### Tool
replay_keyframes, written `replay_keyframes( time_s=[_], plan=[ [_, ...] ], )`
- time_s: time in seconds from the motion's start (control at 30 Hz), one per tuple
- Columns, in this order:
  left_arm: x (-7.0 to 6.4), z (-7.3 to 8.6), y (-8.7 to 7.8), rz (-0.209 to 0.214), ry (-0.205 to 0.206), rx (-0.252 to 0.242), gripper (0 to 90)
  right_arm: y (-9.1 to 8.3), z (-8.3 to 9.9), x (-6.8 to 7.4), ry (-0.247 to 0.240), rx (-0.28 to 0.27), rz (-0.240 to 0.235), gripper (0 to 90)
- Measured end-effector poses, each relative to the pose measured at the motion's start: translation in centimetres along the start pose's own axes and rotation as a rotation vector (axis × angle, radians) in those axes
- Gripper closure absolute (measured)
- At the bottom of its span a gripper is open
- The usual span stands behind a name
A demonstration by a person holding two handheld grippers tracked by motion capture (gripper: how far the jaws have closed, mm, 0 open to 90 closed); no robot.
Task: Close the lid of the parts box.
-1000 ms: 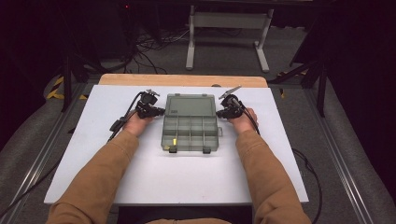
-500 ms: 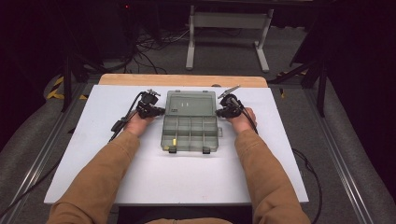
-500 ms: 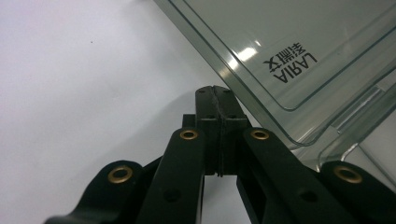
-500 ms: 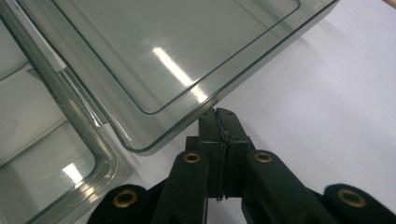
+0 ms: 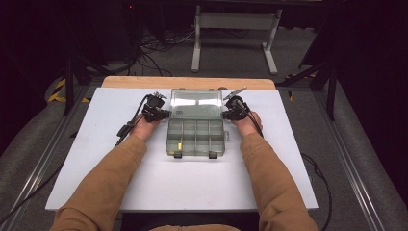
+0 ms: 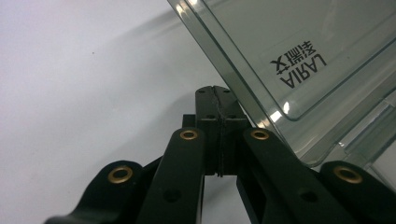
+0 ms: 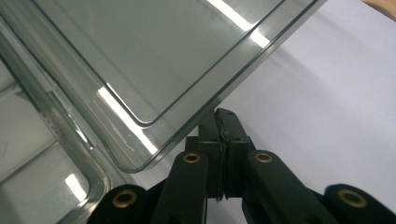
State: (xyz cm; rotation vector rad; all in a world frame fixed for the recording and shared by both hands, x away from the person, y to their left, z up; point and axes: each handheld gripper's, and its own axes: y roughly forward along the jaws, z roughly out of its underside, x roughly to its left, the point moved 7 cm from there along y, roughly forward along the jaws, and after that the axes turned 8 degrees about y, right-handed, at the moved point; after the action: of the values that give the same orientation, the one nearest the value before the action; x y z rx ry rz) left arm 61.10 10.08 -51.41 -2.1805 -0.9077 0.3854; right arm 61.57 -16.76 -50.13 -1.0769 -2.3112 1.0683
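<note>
Clear plastic organizer box [image 5: 196, 137] sits mid-surface, slightly toward 12 o'clock of the white surface [image 5: 192, 183]. Base divided into small compartments; one small yellow item [image 5: 180, 145] in a compartment at the box's 7 o'clock corner. Two dark latches [image 5: 177, 155] on the front edge at 6 o'clock. Lid [image 5: 197, 103] swung open toward 12 o'clock, lifted off the base; exact tilt can't be told from the high view. Lid carries printed lettering [image 6: 300, 64] seen through the plastic in the left gripper view.

Left gripper [image 5: 156, 111] at the lid's 9 o'clock edge, just beside it. In the left gripper view its fingers [image 6: 208, 126] are clenched together with nothing between them, tip just beside the lid's lower edge; contact can't be confirmed. Right gripper [image 5: 233, 111] at the lid's 3 o'clock edge. In the right gripper view its fingers [image 7: 231, 140] are likewise pressed together on nothing, tip right under the lid rim, appears to touch.

Both hands on the surface either side of the box, left hand [image 5: 146, 126] at 9 o'clock, right hand [image 5: 247, 123] at 3 o'clock, tan sleeves [image 5: 103, 187] coming in from 6 o'clock. Cable [image 5: 126, 127] trails from the left gripper toward 8 o'clock. Wooden edge [image 5: 187, 83] along the surface's 12 o'clock side; metal stand [image 5: 235, 33] and floor cables beyond.
</note>
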Motion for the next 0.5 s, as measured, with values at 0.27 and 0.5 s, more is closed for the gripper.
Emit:
replay_keyframes(
  time_s=[0.27, 0.5],
  plan=[
    [-0.03, -0.12, -0.18, -0.017, 0.015, -0.007, 89.7, -0.34, -0.21, -0.11, 0.022, -0.031, 0.006, 89.8],
    [0.02, -0.37, -0.43, -0.028, 0.026, -0.024, 89.7, -0.8, -0.59, -0.19, 0.017, -0.071, 0.019, 89.8]
  ],
)
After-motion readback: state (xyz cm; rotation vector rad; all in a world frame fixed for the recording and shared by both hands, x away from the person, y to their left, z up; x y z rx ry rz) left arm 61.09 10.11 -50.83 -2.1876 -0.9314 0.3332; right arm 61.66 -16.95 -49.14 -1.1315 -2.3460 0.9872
